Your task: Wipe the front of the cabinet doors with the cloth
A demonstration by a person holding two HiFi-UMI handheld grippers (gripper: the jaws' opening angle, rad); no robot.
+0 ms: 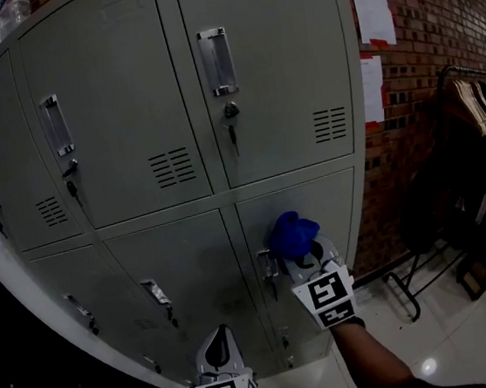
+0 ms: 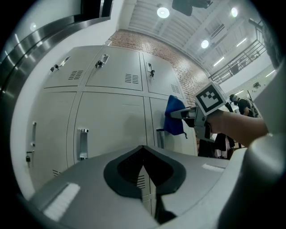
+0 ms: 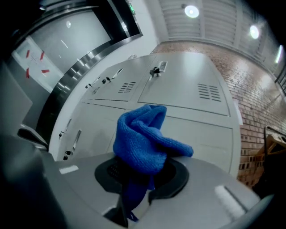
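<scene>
Right claw (image 3: 136,188) is clamped on the blue cloth (image 3: 145,138), which bunches up in a fat wad above the jaws. In the head view that wad sits up at the lower right door (image 1: 323,201) of the cabinet (image 1: 126,98), down at 5 o'clock, just beside the door's handle (image 1: 269,275). Is it pressing on the metal? It looks close enough to touch, but no view shows the contact itself.

Left claw (image 2: 144,179) has its jaws together with nothing between them. It hangs low at 6 o'clock in the head view, well apart from the doors, playing no part right now.

How far along? My read: wiping is under way on that bottom right door, and no more can be said. The grey fronts show no streaks, damp patches or cleaner areas, so nothing marks any door as done. The two upper doors at 12 o'clock, the lower middle door (image 1: 190,265) at 7 o'clock and the ones off at 9 o'clock look the same as the one under the cloth. I'd count them all as yet to do.

What's hard to make out:
- The scene is dim.
- The leftmost doors curve away and are cut by the frame edge.
- The foot of the lower doors is hidden behind both claws.
- The cloth covers the patch of door behind it.
</scene>
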